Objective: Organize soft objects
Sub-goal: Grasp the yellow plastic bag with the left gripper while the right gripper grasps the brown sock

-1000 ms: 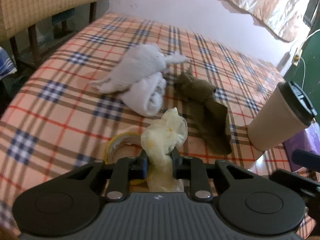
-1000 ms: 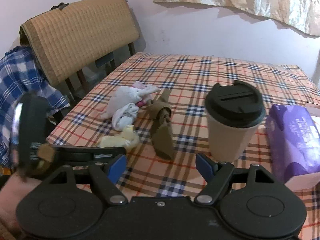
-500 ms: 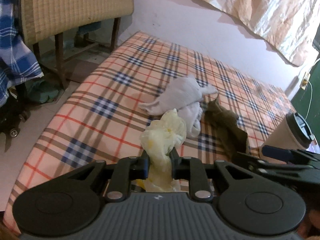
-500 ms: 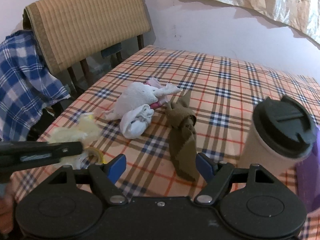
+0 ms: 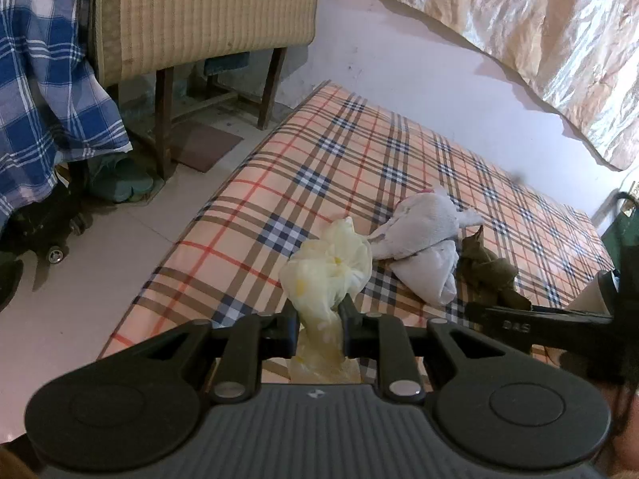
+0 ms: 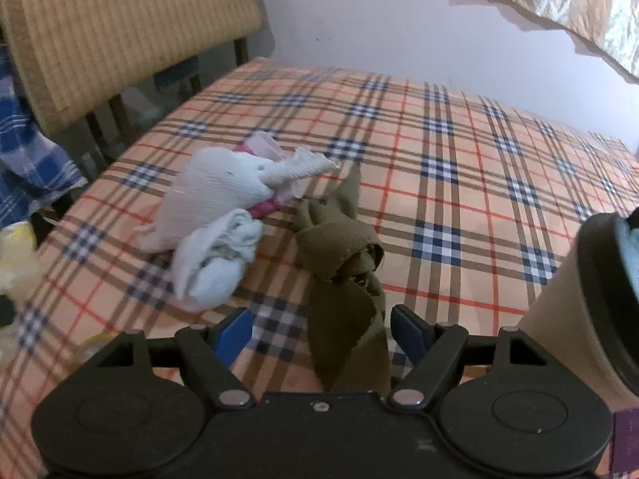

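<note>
My left gripper (image 5: 318, 313) is shut on a crumpled pale yellow cloth (image 5: 327, 269), held above the near left part of the plaid table (image 5: 319, 159). The same yellow cloth (image 6: 14, 253) shows blurred at the left edge of the right wrist view. A white cloth bundle (image 5: 423, 247) (image 6: 223, 215) lies mid-table with an olive green cloth (image 5: 487, 271) (image 6: 343, 263) beside it on the right. My right gripper (image 6: 321, 329) stands open just above the table, the olive cloth's near end between its blue-padded fingers, untouched.
A tan paper cup (image 6: 579, 307) with a black lid stands at the right. A yellow tape roll (image 6: 90, 345) lies near the left finger. A chair with a straw mat (image 5: 199, 12) and a blue checked cloth (image 5: 44, 76) stand left of the table.
The left gripper has lifted the yellow cloth and drawn back to the left, off the tape roll. The right gripper has come forward and down over the olive cloth.
</note>
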Action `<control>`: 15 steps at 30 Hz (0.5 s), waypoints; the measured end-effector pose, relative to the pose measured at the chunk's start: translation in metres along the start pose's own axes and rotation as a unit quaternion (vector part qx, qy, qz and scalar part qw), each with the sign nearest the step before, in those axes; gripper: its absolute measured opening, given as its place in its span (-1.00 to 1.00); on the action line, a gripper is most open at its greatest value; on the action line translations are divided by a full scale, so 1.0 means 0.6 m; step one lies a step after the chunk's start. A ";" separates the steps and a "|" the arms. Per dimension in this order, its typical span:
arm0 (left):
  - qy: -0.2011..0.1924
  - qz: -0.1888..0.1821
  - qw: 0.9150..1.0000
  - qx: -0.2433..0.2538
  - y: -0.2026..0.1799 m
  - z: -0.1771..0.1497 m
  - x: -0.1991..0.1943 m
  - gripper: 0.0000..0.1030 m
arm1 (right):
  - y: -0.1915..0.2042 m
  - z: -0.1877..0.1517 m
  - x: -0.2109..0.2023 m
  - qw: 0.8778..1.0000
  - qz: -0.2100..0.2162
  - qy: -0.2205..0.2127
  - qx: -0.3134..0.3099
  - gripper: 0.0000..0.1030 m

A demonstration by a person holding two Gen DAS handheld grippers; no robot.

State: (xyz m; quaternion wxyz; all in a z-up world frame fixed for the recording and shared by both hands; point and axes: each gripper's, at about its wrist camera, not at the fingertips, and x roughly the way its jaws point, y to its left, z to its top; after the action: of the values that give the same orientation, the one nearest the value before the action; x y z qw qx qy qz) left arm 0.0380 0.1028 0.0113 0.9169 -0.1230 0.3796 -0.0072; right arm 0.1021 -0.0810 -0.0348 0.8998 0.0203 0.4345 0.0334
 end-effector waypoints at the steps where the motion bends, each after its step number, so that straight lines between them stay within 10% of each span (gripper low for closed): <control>1: 0.001 -0.001 1.000 0.001 -0.002 0.000 0.002 -0.57 | -0.002 0.000 0.009 1.000 0.000 0.007 0.003 0.70; 5: 0.003 -0.007 1.000 0.007 -0.010 -0.003 0.008 -0.57 | -0.009 -0.004 0.019 1.000 0.009 0.009 0.014 -0.38; 15: 0.005 -0.022 0.999 0.022 -0.043 -0.007 0.007 -0.57 | -0.029 -0.020 -0.081 0.998 0.047 -0.037 0.036 -0.50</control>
State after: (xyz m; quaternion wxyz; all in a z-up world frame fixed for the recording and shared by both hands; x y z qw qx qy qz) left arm 0.0400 0.0767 0.0116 0.9173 -0.1114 0.3806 -0.0366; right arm 0.0636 -0.1018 -0.0056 0.9112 0.0743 0.4008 0.0591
